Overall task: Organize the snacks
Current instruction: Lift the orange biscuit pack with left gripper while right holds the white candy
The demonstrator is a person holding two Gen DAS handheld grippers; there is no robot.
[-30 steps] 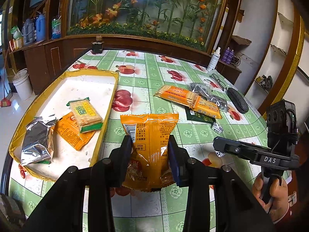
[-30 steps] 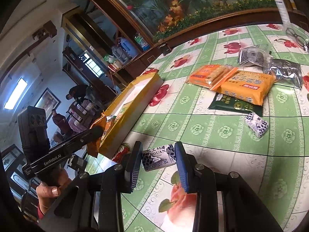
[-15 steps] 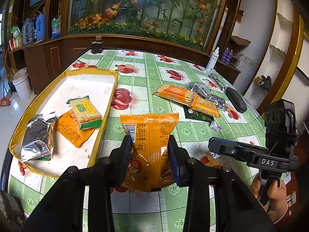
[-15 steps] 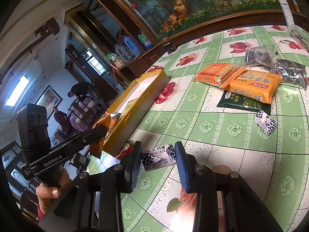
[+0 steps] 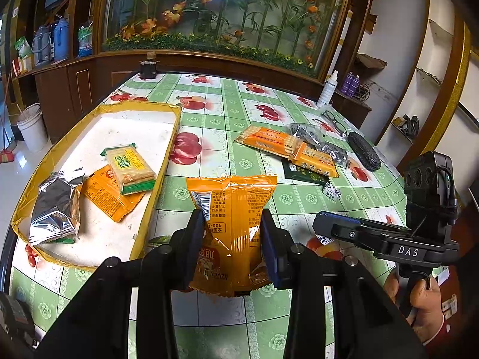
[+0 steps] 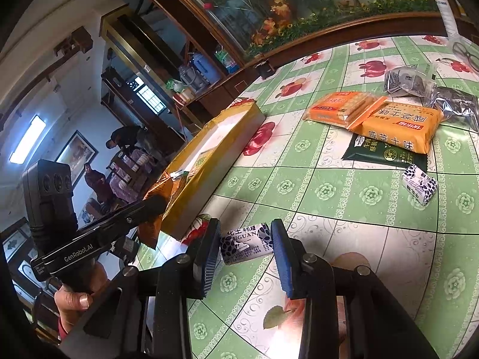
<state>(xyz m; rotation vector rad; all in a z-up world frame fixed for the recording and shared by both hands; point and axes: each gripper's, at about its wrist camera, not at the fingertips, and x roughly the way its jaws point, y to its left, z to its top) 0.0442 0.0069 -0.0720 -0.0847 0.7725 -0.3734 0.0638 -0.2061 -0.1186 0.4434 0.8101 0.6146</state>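
My left gripper is shut on an orange snack packet, held above the table just right of the yellow tray. The tray holds a silver packet, an orange packet and a cracker pack. My right gripper is shut on a small white-and-purple candy packet, held low over the table by the tray's near corner. The right gripper also shows in the left wrist view.
On the table's right side lie two orange cracker packs, a dark green packet, a small patterned candy, silver bags, glasses and a black case. A wooden cabinet runs behind the table.
Both grippers have lifted and pulled back a little with their packets; the table items look slightly farther away. Both stay shut.
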